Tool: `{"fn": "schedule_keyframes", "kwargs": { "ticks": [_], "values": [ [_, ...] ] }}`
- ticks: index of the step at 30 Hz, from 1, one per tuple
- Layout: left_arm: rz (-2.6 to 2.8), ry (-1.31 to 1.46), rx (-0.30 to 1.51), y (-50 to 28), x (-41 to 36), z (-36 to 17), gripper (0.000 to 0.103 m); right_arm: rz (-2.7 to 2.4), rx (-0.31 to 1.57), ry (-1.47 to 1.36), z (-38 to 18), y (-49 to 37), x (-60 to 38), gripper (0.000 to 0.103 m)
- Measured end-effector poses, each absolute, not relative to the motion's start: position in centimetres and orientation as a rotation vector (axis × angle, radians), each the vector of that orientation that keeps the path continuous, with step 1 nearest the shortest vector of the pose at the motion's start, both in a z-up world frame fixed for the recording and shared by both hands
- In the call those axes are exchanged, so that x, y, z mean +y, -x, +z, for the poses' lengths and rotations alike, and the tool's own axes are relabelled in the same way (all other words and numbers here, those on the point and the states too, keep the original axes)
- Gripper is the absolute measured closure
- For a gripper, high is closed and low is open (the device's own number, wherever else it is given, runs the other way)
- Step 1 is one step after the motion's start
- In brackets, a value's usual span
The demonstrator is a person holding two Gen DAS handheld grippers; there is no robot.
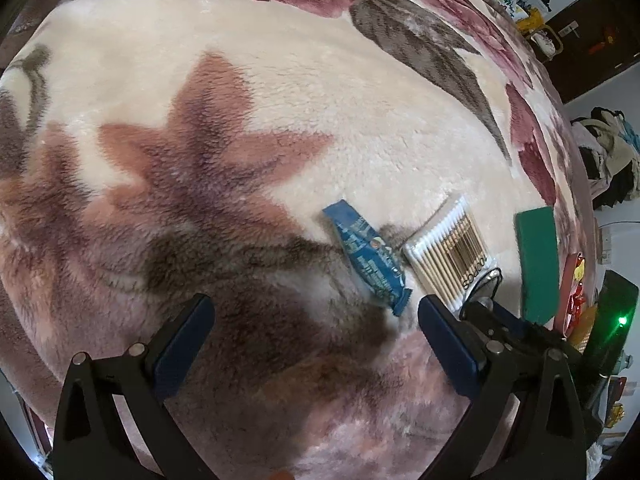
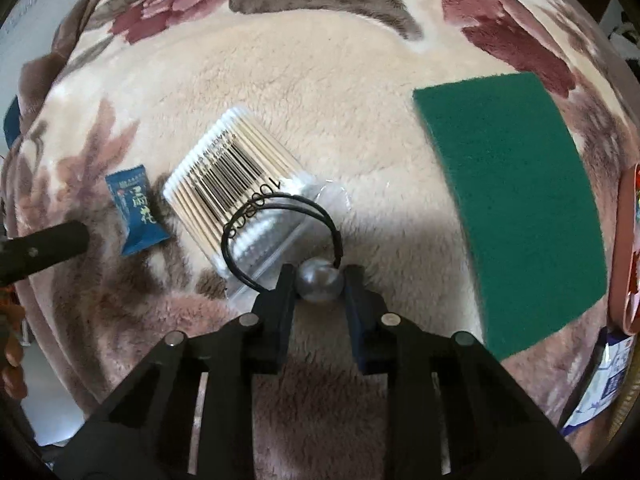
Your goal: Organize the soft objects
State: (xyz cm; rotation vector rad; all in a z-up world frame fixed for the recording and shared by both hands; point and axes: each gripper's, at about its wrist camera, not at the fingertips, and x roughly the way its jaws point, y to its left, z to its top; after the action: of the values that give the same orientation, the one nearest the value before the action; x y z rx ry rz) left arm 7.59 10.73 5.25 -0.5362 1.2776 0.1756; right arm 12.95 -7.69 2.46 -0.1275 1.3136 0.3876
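A black hair tie point(image 2: 280, 208) with a grey pearl bead point(image 2: 319, 286) lies partly over a clear pack of cotton swabs point(image 2: 232, 172). My right gripper point(image 2: 318, 280) is shut on the bead, one pad on each side. A blue sachet point(image 2: 138, 210) lies left of the swabs and a green scouring pad point(image 2: 516, 208) to the right. In the left wrist view my left gripper point(image 1: 318, 308) stands open above the blanket, with the blue sachet point(image 1: 366, 256) just beyond its right finger. The cotton swabs point(image 1: 448, 256) and the hair tie point(image 1: 486, 280) lie further right.
All of this rests on a plush floral blanket point(image 1: 280, 100). A pink tray point(image 2: 630, 248) and a white-and-blue packet point(image 2: 600, 384) sit at the blanket's right edge. The green pad point(image 1: 538, 260) lies near that edge. A pile of clothes point(image 1: 608, 160) is beyond it.
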Motion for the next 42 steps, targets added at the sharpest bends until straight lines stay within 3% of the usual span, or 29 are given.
{"fn": "schedule_keyframes", "kwargs": {
  "ticks": [3, 12, 14, 16, 22, 42],
  "values": [
    [0.172, 0.530, 1.276, -8.1, 10.3, 5.1, 0.004, 0.395, 1.310, 0.080, 3.0, -12.9, -8.8, 0.079],
    [0.192, 0.473, 1.302, -11.0, 7.7, 3.5, 0.025, 0.352, 1.292, 0.026, 4.2, -12.5, -12.2, 0.078],
    [0.188, 0.443, 1.324, -11.4, 7.0, 3.1, 0.056, 0.350, 1.295, 0.019, 4.0, -12.6, -12.3, 0.078],
    [0.188, 0.422, 1.332, -11.5, 6.7, 2.8, 0.068, 0.349, 1.302, 0.014, 3.7, -12.7, -12.3, 0.078],
    [0.174, 0.448, 1.308, -10.4, 8.0, 3.6, 0.074, 0.359, 1.302, 0.013, 3.7, -13.2, -12.3, 0.078],
    [0.158, 0.371, 1.252, -3.5, 6.6, 9.1, 0.075, 0.361, 1.208, -0.009, 8.7, -8.5, -13.6, 0.078]
  ]
}}
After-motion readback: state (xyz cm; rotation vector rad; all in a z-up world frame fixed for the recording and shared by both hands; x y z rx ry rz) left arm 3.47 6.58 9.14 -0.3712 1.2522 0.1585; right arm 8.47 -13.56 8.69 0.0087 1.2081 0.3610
